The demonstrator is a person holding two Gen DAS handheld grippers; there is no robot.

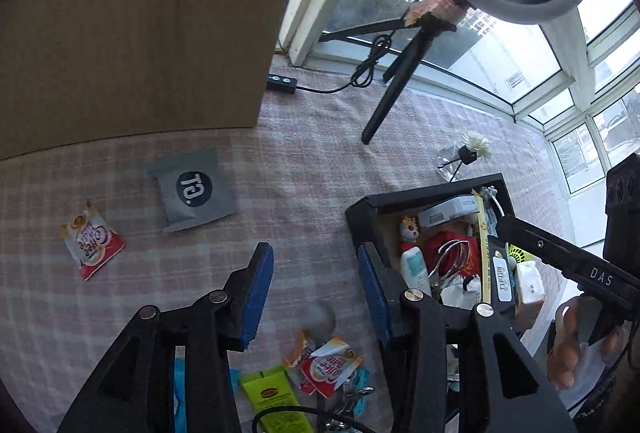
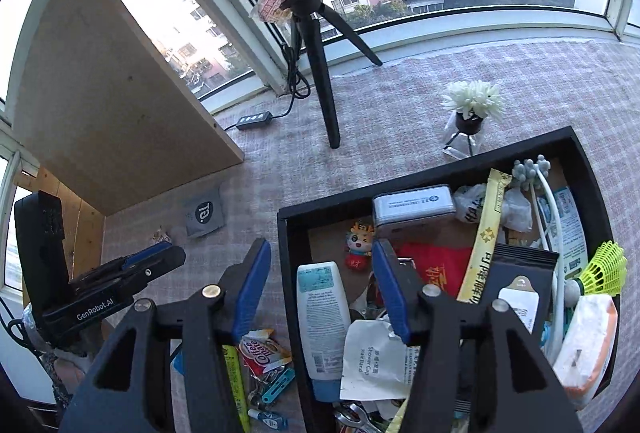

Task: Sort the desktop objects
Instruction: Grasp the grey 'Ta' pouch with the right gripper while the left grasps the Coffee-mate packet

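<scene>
A black tray [image 2: 436, 163] full of small objects sits on the checked tablecloth; it also shows in the left wrist view [image 1: 362, 211]. My left gripper [image 1: 316, 273] is open and empty above the cloth, left of the tray. A grey sachet [image 1: 192, 191] and a red creamer packet [image 1: 94, 245] lie beyond it; another creamer packet [image 1: 330, 365] and a yellow-green tube [image 1: 276, 397] lie under it. My right gripper [image 2: 320, 273] is open and empty over the tray's left wall, above a white bottle [image 2: 324, 317].
A ring light on a black tripod [image 2: 324, 81] stands at the back with its cable and switch [image 2: 254, 119]. A wooden board [image 2: 116, 105] leans at the left. A small white flower pot [image 2: 472, 113] stands behind the tray.
</scene>
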